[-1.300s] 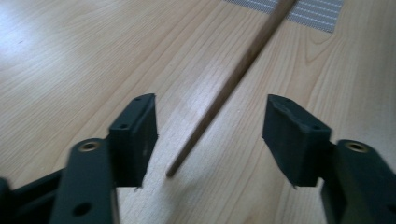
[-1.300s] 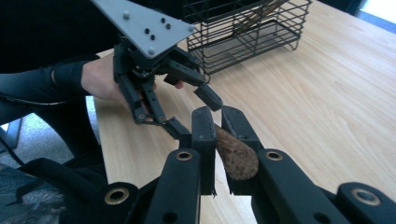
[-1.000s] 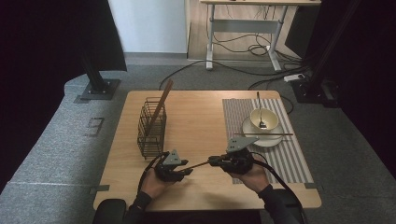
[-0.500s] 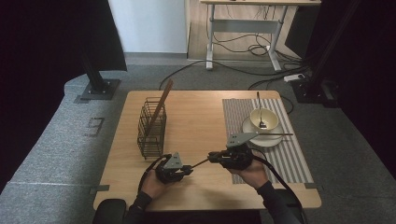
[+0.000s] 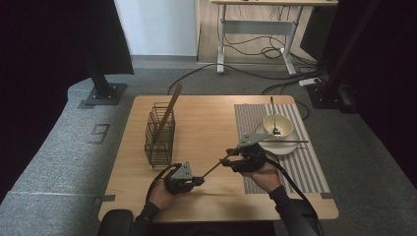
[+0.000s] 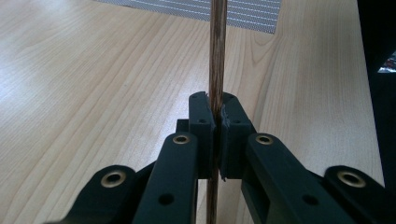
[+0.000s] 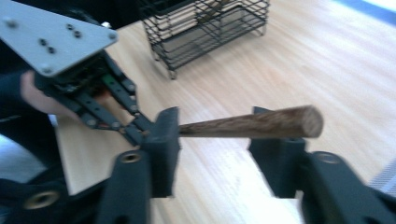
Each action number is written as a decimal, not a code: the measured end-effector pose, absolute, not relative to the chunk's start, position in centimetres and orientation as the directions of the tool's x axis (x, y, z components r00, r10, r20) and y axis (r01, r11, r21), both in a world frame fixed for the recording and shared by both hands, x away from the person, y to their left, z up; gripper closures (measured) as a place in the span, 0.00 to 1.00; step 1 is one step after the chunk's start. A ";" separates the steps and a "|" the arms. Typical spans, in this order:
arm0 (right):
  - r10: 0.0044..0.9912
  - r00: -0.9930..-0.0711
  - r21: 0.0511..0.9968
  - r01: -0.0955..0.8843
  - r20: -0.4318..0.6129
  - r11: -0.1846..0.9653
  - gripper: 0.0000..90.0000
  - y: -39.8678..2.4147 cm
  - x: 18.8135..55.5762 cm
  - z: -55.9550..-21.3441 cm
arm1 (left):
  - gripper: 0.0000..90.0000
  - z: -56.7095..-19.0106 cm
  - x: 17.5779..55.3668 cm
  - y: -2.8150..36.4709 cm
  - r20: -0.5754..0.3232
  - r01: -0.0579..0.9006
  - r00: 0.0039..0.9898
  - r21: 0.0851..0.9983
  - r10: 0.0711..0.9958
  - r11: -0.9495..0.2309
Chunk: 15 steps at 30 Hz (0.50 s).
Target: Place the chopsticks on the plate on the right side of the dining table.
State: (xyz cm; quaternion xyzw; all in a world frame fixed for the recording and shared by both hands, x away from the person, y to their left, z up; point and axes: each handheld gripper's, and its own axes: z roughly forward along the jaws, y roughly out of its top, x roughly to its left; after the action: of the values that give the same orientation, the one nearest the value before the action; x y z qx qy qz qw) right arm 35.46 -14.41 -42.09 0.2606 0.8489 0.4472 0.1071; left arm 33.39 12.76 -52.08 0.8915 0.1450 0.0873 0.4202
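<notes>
the left gripper [image 5: 196, 181] is clenched on a wooden chopstick [image 5: 215, 167] above the table [image 5: 206, 123]. the right gripper [image 7: 219, 149] has just been opening, its jaws released either side of the chopstick's far end, near the wire basket [image 5: 160, 132].

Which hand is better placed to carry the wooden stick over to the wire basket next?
Left: the left gripper is shut on the wooden stick and is nearer the wire basket; the right gripper jaws have just been opening, releasing it.
</notes>
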 end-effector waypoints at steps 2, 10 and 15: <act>0.553 -0.833 0.820 0.333 0.024 0.466 0.44 -14.2 35.3 -41.9 | 0.95 -52.1 33.4 12.7 0.034 0.186 0.943 0.772 0.332 -0.608; 0.605 -0.794 0.834 0.300 -0.050 0.462 0.32 -13.3 35.5 -41.5 | 0.95 -52.1 33.6 12.9 0.016 0.200 0.943 0.772 0.334 -0.603; 0.620 -0.782 0.829 0.306 -0.062 0.468 0.31 -13.4 35.8 -41.7 | 0.95 -52.0 33.6 13.2 0.007 0.206 0.941 0.780 0.337 -0.591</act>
State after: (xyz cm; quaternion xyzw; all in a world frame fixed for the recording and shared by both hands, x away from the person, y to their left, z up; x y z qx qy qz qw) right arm 35.79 -13.40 -41.74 0.2765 0.8375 0.4354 0.1806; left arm 33.64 13.17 -51.98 0.8885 0.1527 0.0772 0.4258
